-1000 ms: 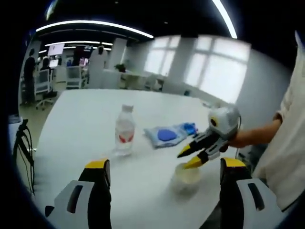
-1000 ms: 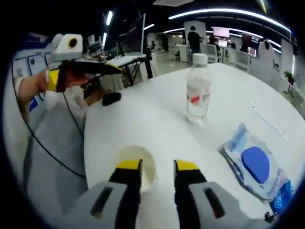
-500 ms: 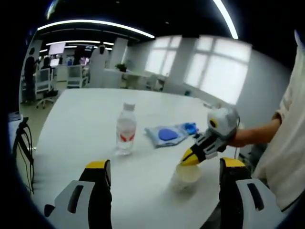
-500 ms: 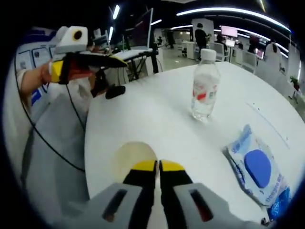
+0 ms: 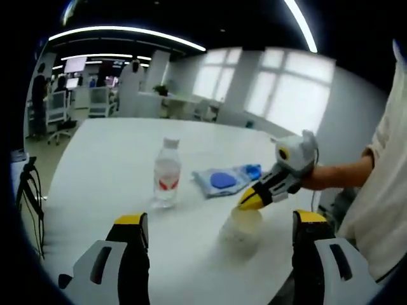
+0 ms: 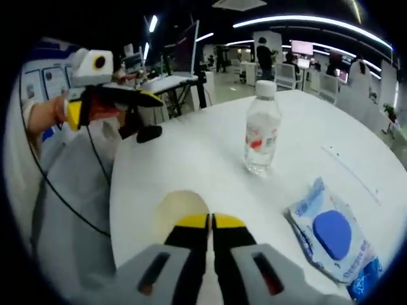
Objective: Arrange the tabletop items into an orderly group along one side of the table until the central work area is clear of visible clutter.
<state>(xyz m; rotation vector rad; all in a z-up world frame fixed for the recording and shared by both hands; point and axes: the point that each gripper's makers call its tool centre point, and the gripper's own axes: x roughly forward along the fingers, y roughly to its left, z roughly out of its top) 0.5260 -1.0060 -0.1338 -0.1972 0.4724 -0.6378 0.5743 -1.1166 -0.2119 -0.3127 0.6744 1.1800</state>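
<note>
On the white tabletop [image 5: 95,165] in the left gripper view, the right claw [image 5: 250,202] is pinching the cup [image 5: 240,229] rim — bottle [image 5: 166,175] and blue pack [image 5: 226,180] sitting behind; left claw [image 5: 216,222] is gaping. Right gripper view — right claw [image 6: 210,220] clenched on cup [image 6: 173,210], left claw [image 6: 152,98] hovering past the edge.

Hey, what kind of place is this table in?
Probably an open-plan office: behind the white round table stand desks with swivel office chairs, lit wall screens, and long ceiling strip lights.

Left tool [image 5: 216,232] jaws wide apart, right tool [image 6: 210,222] jaws pinched together
</note>
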